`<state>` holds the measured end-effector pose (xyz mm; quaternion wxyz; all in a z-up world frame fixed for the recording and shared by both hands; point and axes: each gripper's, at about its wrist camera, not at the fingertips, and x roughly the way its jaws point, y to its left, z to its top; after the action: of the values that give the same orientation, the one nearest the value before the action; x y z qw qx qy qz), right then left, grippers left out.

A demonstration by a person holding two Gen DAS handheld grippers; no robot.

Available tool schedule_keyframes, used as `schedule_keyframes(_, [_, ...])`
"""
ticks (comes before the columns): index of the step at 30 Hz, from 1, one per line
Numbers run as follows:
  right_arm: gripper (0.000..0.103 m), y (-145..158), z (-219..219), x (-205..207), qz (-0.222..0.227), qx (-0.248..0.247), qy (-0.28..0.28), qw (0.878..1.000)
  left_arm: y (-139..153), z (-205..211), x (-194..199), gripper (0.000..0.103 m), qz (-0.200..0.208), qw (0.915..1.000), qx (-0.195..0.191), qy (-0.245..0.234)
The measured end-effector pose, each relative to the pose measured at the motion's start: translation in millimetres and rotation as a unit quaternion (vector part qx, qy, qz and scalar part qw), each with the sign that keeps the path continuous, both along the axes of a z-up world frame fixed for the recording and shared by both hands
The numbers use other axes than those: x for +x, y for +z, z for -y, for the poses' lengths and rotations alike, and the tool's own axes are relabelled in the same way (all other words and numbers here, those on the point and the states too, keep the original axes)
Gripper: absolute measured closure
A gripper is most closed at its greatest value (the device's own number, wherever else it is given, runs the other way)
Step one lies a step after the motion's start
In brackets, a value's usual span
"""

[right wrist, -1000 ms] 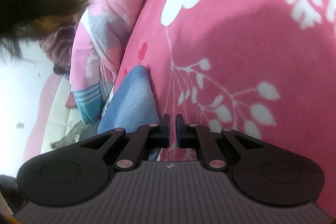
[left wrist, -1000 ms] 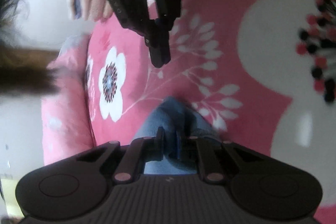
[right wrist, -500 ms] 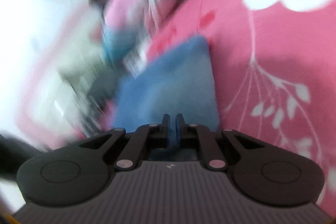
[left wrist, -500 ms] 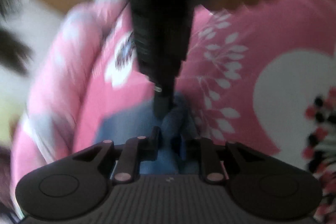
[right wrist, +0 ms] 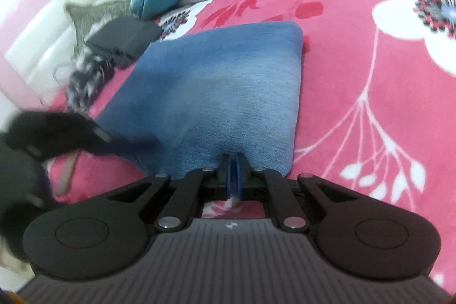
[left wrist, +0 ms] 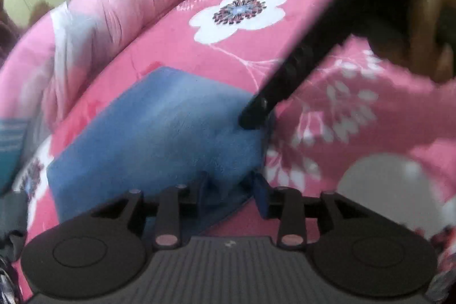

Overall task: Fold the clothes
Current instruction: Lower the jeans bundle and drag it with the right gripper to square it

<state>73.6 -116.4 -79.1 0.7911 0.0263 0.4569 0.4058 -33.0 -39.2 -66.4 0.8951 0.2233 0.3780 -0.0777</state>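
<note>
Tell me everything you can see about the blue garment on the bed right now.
The blue garment is a soft, fleecy-looking cloth, mid blue and paler near its middle, folded into a flat, roughly rectangular pad with rounded corners. It lies on the pink floral bedspread. The right tongs are shut on its near edge, and the left tongs stand open around another edge. Dark and patterned clothes sit just beyond its far side; whether they touch it is unclear.
</note>
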Motion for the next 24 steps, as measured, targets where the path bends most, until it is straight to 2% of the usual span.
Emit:
schedule_keyframes(3, [0.097,18,0,-5,0.019,-0.004,0.018,1.000,-15,1,-7,0.066,0.008,0.9998,0.019,0.001])
schedule_keyframes(6, [0.097,23,-8,-11,0.021,-0.009,0.052,0.998,-17,-3,-8,0.066,0.014,0.9998,0.016,-0.001])
schedule_keyframes(10, [0.099,-6,-33,-13,0.031,-0.046,0.075,0.996,-20,-5,-3,0.066,0.002,1.0000,0.005,-0.004])
schedule_keyframes(13, [0.100,-3,-32,-12,0.023,-0.050,0.062,0.997,-12,-13,-7,0.066,-0.014,0.9997,-0.019,-0.009])
schedule_keyframes(15, [0.100,9,-31,-17,0.022,-0.072,0.067,0.995,0,-20,-13,0.066,-0.023,0.9991,-0.035,-0.011])
schedule_keyframes(20, [0.099,43,-26,-26,0.050,-0.085,0.063,0.993,34,-46,-25,0.065,-0.004,0.9977,-0.067,-0.002])
schedule_keyframes(24, [0.099,20,-38,-21,0.038,-0.109,0.060,0.992,45,-62,-21,0.063,0.012,0.9967,-0.080,0.013])
